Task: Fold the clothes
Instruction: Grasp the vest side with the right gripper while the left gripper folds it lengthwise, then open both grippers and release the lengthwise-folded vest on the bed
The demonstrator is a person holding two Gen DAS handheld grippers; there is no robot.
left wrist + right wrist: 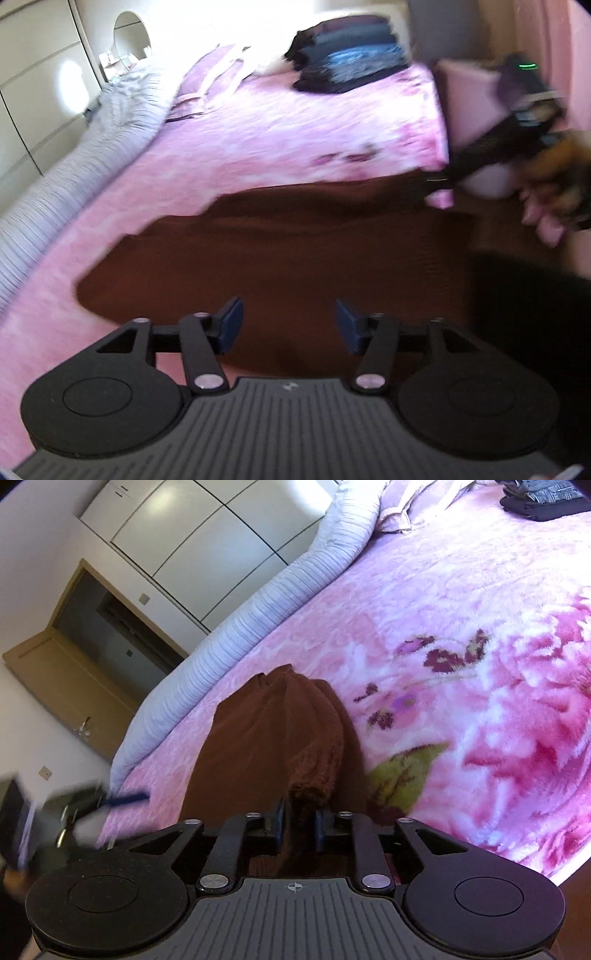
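Observation:
A brown garment (pixel 295 240) lies spread on the pink flowered blanket (pixel 295 140) near the bed's front edge. My left gripper (pixel 290 323) hovers over its near part, jaws wide apart and holding nothing. My right gripper (pixel 436 184) shows blurred at the garment's right corner, held by a person's hand (pixel 554 192). In the right wrist view, the brown garment (pixel 258 746) is bunched into a long fold whose end sits between the pads of my right gripper (pixel 299 825); the pads stand a little apart and the cloth looks slack. My left gripper (pixel 125 799) is a blur at the lower left.
A stack of folded dark clothes (pixel 351 59) sits at the bed's far corner. A pale pink garment (pixel 218 74) lies crumpled beside it. A grey striped duvet (pixel 74 155) runs along the bed's left side. White wardrobes (pixel 203 535) and an open door (pixel 74 675) stand beyond.

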